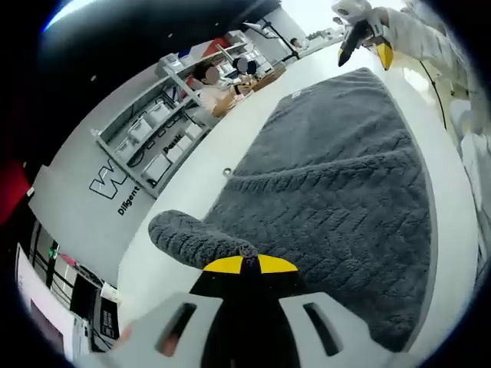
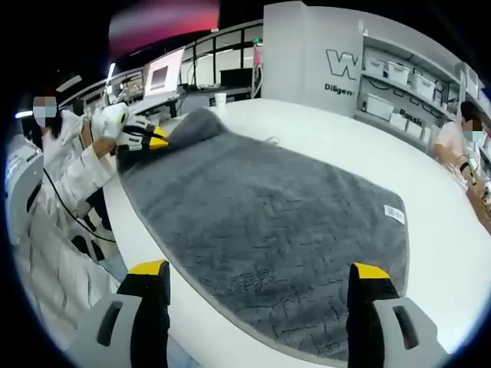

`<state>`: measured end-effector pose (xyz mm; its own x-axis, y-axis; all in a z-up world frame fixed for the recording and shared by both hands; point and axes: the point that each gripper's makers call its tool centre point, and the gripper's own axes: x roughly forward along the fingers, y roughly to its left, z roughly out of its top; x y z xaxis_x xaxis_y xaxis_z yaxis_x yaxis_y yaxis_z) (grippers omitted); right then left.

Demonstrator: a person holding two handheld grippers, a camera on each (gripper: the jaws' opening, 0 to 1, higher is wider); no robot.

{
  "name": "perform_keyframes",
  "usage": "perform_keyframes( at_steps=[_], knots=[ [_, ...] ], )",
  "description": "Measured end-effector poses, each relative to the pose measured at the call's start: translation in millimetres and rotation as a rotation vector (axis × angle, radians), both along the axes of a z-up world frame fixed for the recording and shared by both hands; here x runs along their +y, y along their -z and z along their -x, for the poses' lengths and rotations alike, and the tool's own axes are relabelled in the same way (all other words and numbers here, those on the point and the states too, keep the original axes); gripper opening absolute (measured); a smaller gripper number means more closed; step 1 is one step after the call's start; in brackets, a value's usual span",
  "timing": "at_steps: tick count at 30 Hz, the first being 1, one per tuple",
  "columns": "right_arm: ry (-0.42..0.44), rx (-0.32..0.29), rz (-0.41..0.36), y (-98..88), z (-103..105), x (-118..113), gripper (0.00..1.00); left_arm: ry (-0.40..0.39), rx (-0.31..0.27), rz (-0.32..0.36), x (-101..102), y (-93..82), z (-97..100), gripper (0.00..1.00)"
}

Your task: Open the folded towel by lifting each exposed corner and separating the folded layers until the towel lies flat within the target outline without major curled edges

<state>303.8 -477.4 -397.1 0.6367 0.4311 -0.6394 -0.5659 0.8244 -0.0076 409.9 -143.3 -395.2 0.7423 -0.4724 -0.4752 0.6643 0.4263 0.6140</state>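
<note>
A grey towel [image 1: 337,184] lies spread over the white table [image 1: 192,192], one ridge of a fold crossing its middle. My left gripper [image 1: 249,264] is shut on the towel's near corner [image 1: 192,238], which curls up in a roll in front of the yellow tips. In the right gripper view the towel [image 2: 268,215] stretches away, with a white label [image 2: 393,213] near its right edge. My right gripper [image 2: 261,270] stands wide open above the towel's near edge, holding nothing. The left gripper [image 2: 147,139] shows at the far corner, lifting it. The right gripper [image 1: 367,42] hangs past the towel's far end.
A grey shelf unit with white bins [image 2: 399,84] stands beyond the table, and a person [image 2: 460,146] sits at the table's far side. Monitors [image 2: 165,77] stand at the back. The sleeves [image 2: 69,184] of the person holding the grippers are at the table's edge.
</note>
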Motion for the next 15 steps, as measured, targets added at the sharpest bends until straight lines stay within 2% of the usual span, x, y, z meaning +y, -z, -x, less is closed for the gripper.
perform_keyframes(
  at_steps=[7,11,14,15],
  knots=[
    [-0.002,0.008,-0.003,2.5,2,0,0.95,0.075,0.031,-0.048,-11,8.3,8.6,0.03],
    [0.001,0.008,-0.009,2.7,3,0,0.94,0.087,0.062,-0.045,-13,14.4,10.0,0.03],
    [-0.001,0.010,-0.012,3.4,4,1,0.94,0.099,0.106,-0.020,-18,21.2,13.4,0.04],
    [-0.002,0.011,-0.014,3.6,4,1,0.94,0.095,0.138,0.002,-19,25.2,14.2,0.04]
  ],
)
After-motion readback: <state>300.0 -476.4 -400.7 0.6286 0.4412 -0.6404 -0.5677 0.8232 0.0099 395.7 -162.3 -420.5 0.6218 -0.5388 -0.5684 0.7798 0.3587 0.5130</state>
